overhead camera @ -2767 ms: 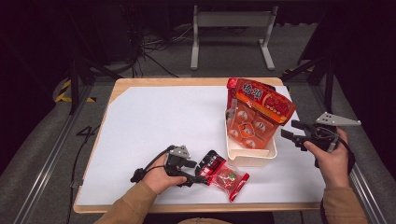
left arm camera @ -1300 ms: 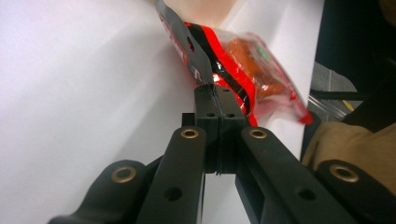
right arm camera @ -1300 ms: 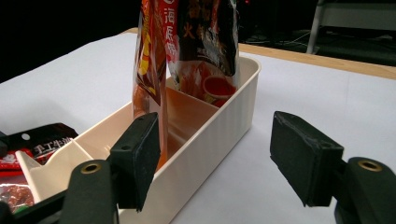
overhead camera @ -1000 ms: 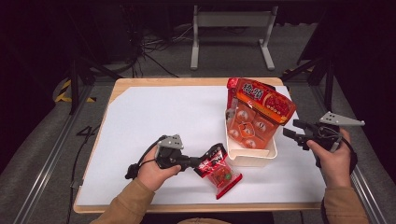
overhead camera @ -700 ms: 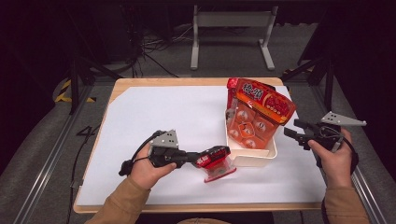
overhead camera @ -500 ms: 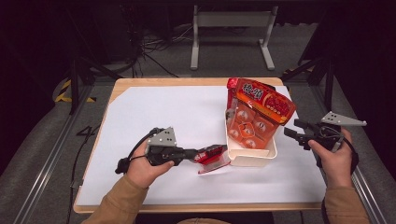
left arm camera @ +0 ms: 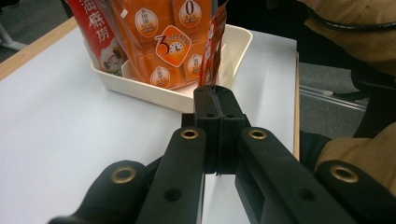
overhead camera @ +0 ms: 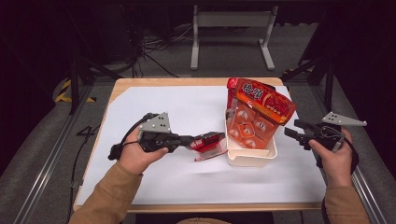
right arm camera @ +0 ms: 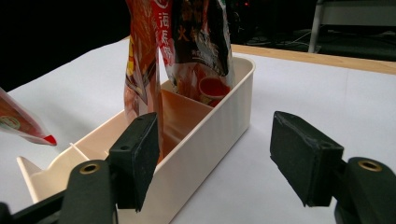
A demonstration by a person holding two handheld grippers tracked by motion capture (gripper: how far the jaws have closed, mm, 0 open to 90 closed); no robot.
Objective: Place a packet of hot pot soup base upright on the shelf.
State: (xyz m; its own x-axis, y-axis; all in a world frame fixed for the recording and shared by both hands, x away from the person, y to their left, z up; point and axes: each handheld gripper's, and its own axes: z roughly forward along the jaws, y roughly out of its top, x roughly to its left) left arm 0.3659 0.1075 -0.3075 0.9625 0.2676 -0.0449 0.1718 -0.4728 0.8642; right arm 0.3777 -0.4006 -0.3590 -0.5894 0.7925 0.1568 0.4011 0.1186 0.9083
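Observation:
A small red sauce packet hangs just above the white table cover, next to the left wall of a cream bin. My left gripper is shut on the packet's near edge. In the left gripper view the jaws meet at the left gripper tip, and the packet rises edge-on in front of the bin. A large orange-red pouch stands in the bin. My right gripper waits open just right of the bin; its pads show nothing between them.
The bin has a divider inside and holds upright pouches at its far end. The table's right edge lies close behind the right hand. A metal stand is on the floor beyond the table.
My left hand has lifted the red packet off the table and carried it right, up to the bin's wall, turning it edge-on. The right gripper has stayed put.

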